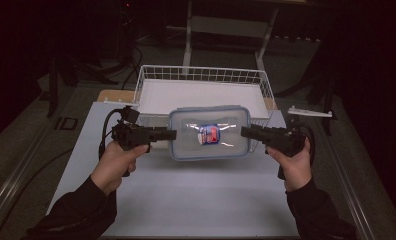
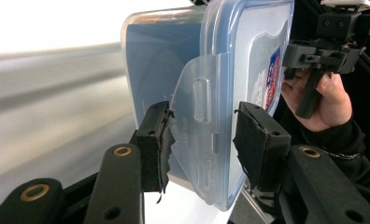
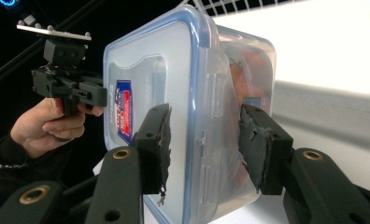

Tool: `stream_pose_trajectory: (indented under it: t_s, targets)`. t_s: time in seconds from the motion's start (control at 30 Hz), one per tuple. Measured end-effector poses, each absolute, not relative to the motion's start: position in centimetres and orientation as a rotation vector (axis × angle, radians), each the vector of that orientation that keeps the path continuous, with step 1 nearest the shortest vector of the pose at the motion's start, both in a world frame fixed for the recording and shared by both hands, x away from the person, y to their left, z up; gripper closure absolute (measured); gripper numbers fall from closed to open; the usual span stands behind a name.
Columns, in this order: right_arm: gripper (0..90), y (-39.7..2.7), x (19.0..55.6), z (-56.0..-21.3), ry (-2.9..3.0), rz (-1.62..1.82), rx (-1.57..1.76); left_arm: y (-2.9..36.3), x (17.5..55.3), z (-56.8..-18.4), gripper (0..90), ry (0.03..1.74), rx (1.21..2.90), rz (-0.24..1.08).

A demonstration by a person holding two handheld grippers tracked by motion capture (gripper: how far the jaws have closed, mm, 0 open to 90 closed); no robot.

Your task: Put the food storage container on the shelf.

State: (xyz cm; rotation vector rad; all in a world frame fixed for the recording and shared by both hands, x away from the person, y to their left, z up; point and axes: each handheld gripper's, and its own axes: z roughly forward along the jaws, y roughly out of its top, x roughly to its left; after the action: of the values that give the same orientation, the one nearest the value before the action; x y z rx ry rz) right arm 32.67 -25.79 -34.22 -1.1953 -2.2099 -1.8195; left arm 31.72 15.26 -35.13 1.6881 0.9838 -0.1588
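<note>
The table [image 1: 186, 200] is covered with a pale sheet, and at its far edge stands a white wire basket [image 1: 151, 80] with a white bottom. In front of the basket, raised above the table, hangs a clear plastic box [image 1: 209, 133] with a blue-edged lid and a red and blue label on top. It is held level between the two hands, one at each short end.

The left gripper [image 1: 170, 134] has its fingers [image 2: 156, 140] pressed on the latch flap at the left end of the box. In the left gripper view one pad sits on the flap, and the other is beside the lid edge. The right gripper [image 1: 246, 132] has its fingers [image 3: 157, 140] clamped across the right end of the box, one on the lid side and one on the body side, with the lid rim between them.

I think the box is stiff but smooth, so the pads can slip on it. Something orange seems to be inside, so it is probably not very light. The latch flap is a hinged part and may bend or open under the weight. The rim where lid and body meet looks like the firmer place to hold. Both ends should stay at the same height, otherwise the box may tilt and slide out.
</note>
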Motion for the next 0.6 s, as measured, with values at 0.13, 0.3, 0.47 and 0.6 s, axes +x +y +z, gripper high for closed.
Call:
stream_pose_trajectory:
  t_s: [0.13, 0.3, 0.47, 0.6]
  targets:
    - [54.4, -25.7, 33.9, -33.1, -2.192, -1.845, -1.208, 15.3, 32.9, -33.7, 56.1, 0.977, 1.691, -0.123]
    - [54.3, -25.4, 35.5, -32.1, -2.187, -1.853, -1.217, 15.3, 34.5, -32.4, 55.9, 0.991, 1.680, -0.109]
    - [54.1, -25.1, 37.2, -31.7, -2.169, -1.854, -1.238, 15.5, 36.1, -31.7, 55.7, 1.011, 1.671, -0.093]
    - [54.0, -24.9, 38.6, -31.7, -2.151, -1.853, -1.264, 15.5, 37.5, -31.6, 55.5, 1.034, 1.649, -0.082]
